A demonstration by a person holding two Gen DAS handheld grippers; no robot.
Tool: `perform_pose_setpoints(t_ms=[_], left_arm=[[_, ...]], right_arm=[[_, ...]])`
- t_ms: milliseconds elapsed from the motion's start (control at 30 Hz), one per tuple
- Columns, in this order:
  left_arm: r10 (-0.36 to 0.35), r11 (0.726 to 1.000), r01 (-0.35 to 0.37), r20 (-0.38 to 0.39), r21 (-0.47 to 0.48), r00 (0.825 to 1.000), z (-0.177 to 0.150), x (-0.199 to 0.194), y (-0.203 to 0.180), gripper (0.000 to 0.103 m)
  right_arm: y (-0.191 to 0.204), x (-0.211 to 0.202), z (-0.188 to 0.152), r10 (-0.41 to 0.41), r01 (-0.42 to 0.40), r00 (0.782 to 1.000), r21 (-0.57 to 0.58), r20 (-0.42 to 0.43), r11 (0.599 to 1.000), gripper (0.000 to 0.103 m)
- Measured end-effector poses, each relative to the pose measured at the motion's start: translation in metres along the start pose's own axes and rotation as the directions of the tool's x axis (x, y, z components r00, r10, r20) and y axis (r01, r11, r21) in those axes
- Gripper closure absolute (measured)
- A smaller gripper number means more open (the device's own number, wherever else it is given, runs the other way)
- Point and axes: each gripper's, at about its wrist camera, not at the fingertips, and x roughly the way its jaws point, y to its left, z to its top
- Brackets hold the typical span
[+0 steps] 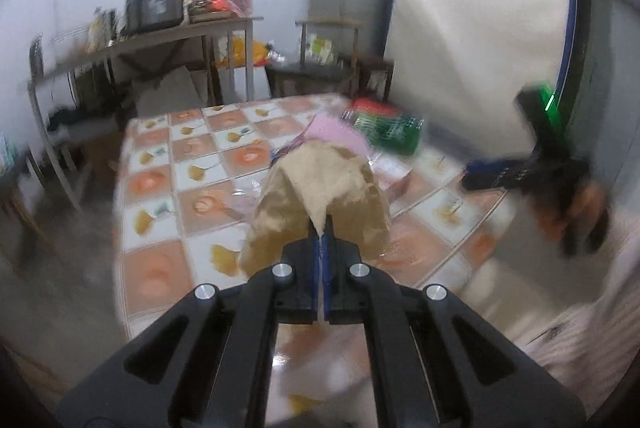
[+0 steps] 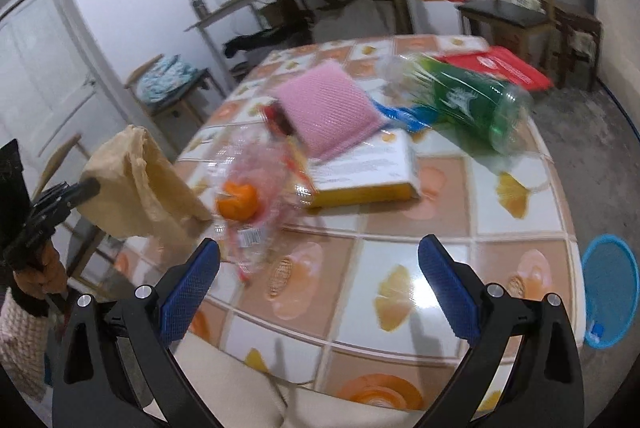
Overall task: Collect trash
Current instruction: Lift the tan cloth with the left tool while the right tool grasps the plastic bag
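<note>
- Brown crumpled paper (image 1: 320, 187) is pinched at its near tip between the closed blue pads of the left gripper (image 1: 322, 240) in the left wrist view, held above the tiled table (image 1: 168, 195); motion blur softens everything.
- In the right wrist view the right gripper (image 2: 318, 284) stands wide open and empty over the table's near edge. The paper hangs off the left edge; what looks like a blue bin (image 2: 610, 292) stands beyond the right edge.
</note>
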Motion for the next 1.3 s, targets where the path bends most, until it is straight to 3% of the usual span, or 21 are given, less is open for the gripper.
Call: perform_pose_setpoints(t_ms=[67, 133, 233, 300, 400, 567, 767, 900, 1000, 1133, 1267, 1300], left_arm=[[-0.048, 0.995, 0.054, 0.068, -0.085, 0.996, 0.000, -0.017, 0.006, 0.103], [-0.048, 0.986, 0.064, 0.104, -0.154, 0.993, -0.004, -0.025, 0.013, 0.103], [-0.014, 0.972, 0.035, 0.089, -0.231, 0.996, -0.016, -0.015, 0.027, 0.103], [-0.021, 0.946, 0.041, 0.065, -0.323, 0.998, -0.033, -0.001, 0.042, 0.103], [0.006, 0.908, 0.003, 0.020, -0.419, 1.000, -0.057, 0.018, 0.062, 0.103], [0.036, 0.836, -0.040, -0.018, -0.548, 0.999, -0.091, 0.037, 0.093, 0.103], [0.097, 0.817, -0.115, -0.062, -0.566, 0.993, -0.104, 0.044, 0.107, 0.103], [0.124, 0.805, -0.149, -0.082, -0.574, 0.989, -0.112, 0.041, 0.114, 0.103], [0.131, 0.795, -0.152, -0.079, -0.587, 0.988, -0.118, 0.034, 0.119, 0.094], [0.157, 0.786, -0.147, -0.035, -0.601, 0.987, -0.116, 0.018, 0.126, 0.072], [0.166, 0.803, -0.128, 0.012, -0.582, 0.986, -0.103, 0.010, 0.127, 0.041], [0.168, 0.809, -0.136, 0.002, -0.571, 0.986, -0.099, 0.013, 0.128, 0.038]], right_arm=[[0.009, -0.001, 0.003, 0.026, -0.025, 1.000, -0.037, 0.012, 0.999, 0.007], [0.019, 0.000, 0.005, 0.058, -0.056, 0.998, -0.068, 0.020, 0.996, 0.007], [0.034, 0.004, 0.009, 0.104, -0.101, 0.994, -0.098, 0.022, 0.990, 0.007], [0.047, 0.010, 0.011, 0.143, -0.141, 0.990, -0.115, 0.011, 0.983, 0.013], [0.067, 0.019, 0.012, 0.197, -0.198, 0.980, -0.132, -0.020, 0.971, 0.025], [0.109, 0.055, 0.015, 0.277, -0.294, 0.954, -0.170, -0.117, 0.941, 0.053], [0.153, 0.116, 0.012, 0.272, -0.319, 0.934, -0.202, -0.231, 0.926, 0.082], [0.170, 0.153, -0.001, 0.217, -0.292, 0.927, -0.224, -0.307, 0.930, 0.092], [0.177, 0.172, -0.010, 0.186, -0.280, 0.915, -0.232, -0.357, 0.931, 0.094], [0.185, 0.177, -0.014, 0.164, -0.269, 0.918, -0.260, -0.362, 0.927, 0.095], [0.185, 0.177, -0.014, 0.166, -0.270, 0.916, -0.256, -0.364, 0.928, 0.095], [0.185, 0.178, -0.014, 0.166, -0.270, 0.917, -0.256, -0.364, 0.928, 0.095]])
